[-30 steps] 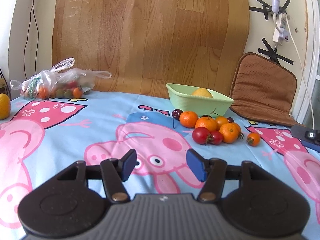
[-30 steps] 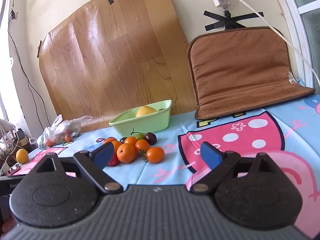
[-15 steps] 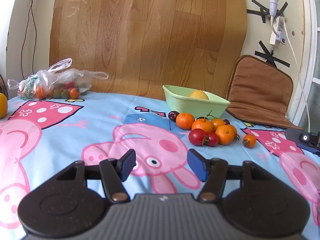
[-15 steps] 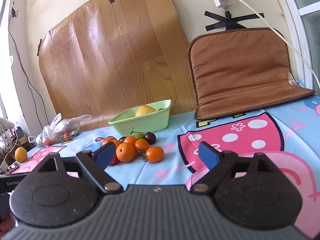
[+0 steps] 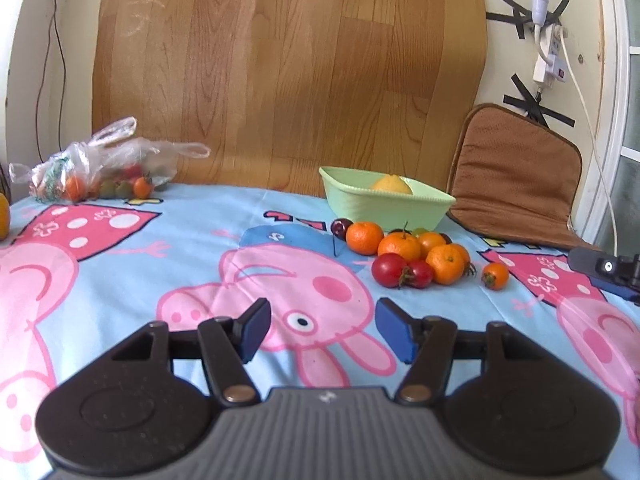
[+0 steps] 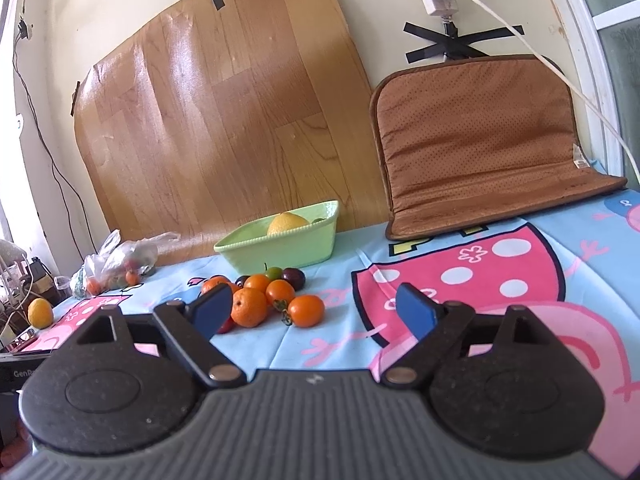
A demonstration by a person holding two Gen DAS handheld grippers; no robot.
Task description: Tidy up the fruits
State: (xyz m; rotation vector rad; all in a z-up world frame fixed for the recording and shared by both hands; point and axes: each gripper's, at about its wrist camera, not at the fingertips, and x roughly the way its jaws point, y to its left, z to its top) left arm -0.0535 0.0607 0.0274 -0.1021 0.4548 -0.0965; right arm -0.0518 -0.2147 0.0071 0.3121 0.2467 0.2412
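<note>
A pile of fruit (image 5: 424,256) lies on the cartoon-print cloth: orange mandarins, red tomatoes, dark cherries, and one small orange tomato (image 5: 496,275) a little apart on its right. Behind it stands a light green bowl (image 5: 360,204) holding a yellow citrus (image 5: 391,184). My left gripper (image 5: 322,314) is open and empty, low over the cloth, short of the pile and to its left. In the right wrist view the pile (image 6: 264,296) and bowl (image 6: 280,250) lie ahead left. My right gripper (image 6: 314,300) is open wide, nothing between its pads.
A clear plastic bag (image 5: 100,168) of small fruit lies at the back left, with a yellow fruit (image 6: 40,312) near the left edge. A brown cushion (image 5: 516,184) leans on the wall at the back right. A wood-pattern sheet (image 5: 288,72) covers the wall behind.
The right gripper's jaws have narrowed a little. Both views have hardly shifted, and no fruit has moved.
</note>
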